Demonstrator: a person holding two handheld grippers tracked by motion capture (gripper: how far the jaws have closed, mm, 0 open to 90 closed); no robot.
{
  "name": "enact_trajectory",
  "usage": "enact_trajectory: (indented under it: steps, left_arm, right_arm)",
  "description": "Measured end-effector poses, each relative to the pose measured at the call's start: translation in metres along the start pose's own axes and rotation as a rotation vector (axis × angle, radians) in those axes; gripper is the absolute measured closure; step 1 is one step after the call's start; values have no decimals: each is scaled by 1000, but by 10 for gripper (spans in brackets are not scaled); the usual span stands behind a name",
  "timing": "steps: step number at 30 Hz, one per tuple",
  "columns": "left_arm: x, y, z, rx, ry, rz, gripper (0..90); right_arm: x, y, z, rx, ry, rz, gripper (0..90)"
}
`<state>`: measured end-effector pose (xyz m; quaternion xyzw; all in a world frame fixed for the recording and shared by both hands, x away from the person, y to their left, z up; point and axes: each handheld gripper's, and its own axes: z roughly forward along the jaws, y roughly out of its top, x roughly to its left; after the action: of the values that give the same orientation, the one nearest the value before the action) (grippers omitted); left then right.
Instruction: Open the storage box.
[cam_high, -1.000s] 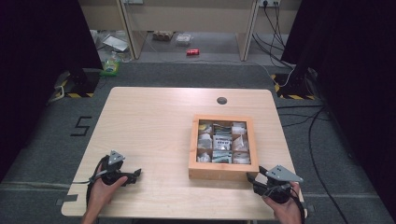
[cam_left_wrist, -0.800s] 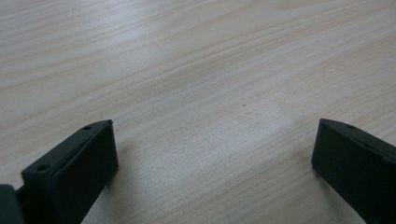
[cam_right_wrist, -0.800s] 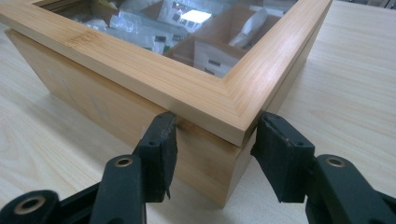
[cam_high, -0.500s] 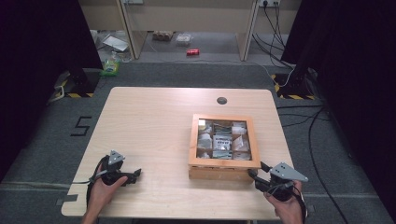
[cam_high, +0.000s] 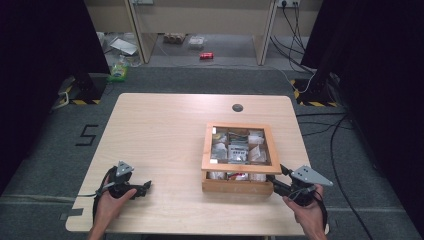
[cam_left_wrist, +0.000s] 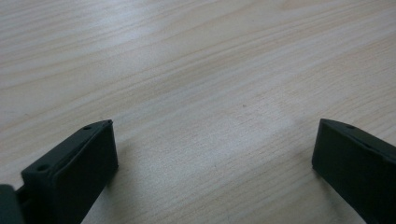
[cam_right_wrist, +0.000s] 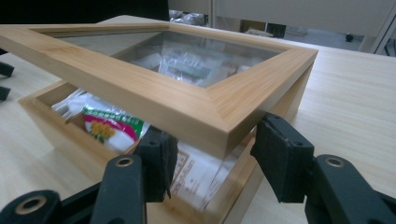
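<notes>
Table (cam_high: 165, 135): one box (cam_high: 237, 184), two grippers.

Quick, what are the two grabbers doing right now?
Left gripper: open, holding nothing, over the bare table.
Right gripper: shut on the wooden box's lid, lifting its near corner.

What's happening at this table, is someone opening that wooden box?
Yes. A person holds tongs in each hand. The right tongs sit at the near corner of the glass-topped lid, which is raised off the wooden box, showing tea packets inside. The jaws flank the lid's corner. The left tongs rest open over the bare table, holding nothing.
</notes>
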<state>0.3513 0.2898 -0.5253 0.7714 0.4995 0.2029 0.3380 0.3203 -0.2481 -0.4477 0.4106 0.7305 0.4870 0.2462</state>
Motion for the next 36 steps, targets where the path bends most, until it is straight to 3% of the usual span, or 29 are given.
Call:
enact_trajectory:
  steps: [10, 16, 26, 36]
  left_arm:
    - [0, 0, 1, -1, 0, 0, 0]
    - [0, 0, 1, -1, 0, 0, 0]
    - [0, 0, 0, 0, 0, -1, 0]
    - [0, 0, 1, -1, 0, 0, 0]
  right_arm:
    - [-3, 29, 8, -68, -6, -27, 507]
    - [-6, 43, 14, -77, -11, -52, 516]
    - [-18, 52, 27, -73, -21, -33, 515]
    - [-27, 66, 39, -123, -16, -4, 509]
